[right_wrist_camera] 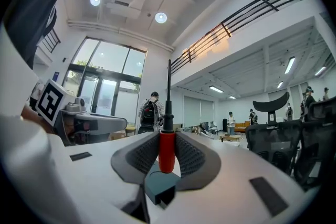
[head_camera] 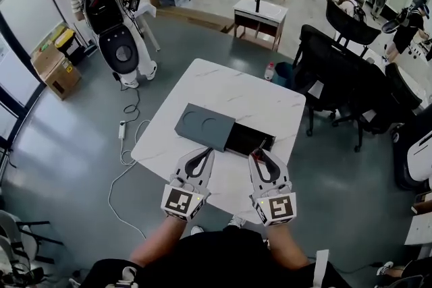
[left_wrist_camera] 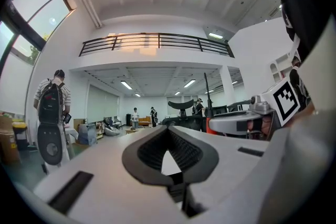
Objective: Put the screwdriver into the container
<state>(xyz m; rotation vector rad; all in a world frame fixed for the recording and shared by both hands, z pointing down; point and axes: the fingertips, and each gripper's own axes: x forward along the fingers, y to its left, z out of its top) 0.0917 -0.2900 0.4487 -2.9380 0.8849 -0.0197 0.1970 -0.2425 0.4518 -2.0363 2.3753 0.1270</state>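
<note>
White marble worktop point(head_camera: 270, 101), head view. On it lies a grey container point(head_camera: 202, 125). Its sliding lid, which has two round recesses, is drawn to the left, so the dark compartment point(head_camera: 244, 139) at the right stands open; what lies inside cannot be made out.

Both grippers hover over the worktop's near edge, just near of the container.
- **Left gripper point(left_wrist_camera: 168, 132):** in its own view the jaws are closed, tip against tip, with nothing between them.
- **Right gripper point(right_wrist_camera: 167, 135):** the jaws stand partly apart and clamp the screwdriver point(right_wrist_camera: 166, 150) by its red handle. The black shaft runs straight out beyond the jaw tips.

Only the head view places the screwdriver: its shaft points far, over the near edge of the open compartment, and contact with the container cannot be told. Only the gripper views show the pads and the grip. Each also catches the other gripper's marker cube at its edge.
</note>
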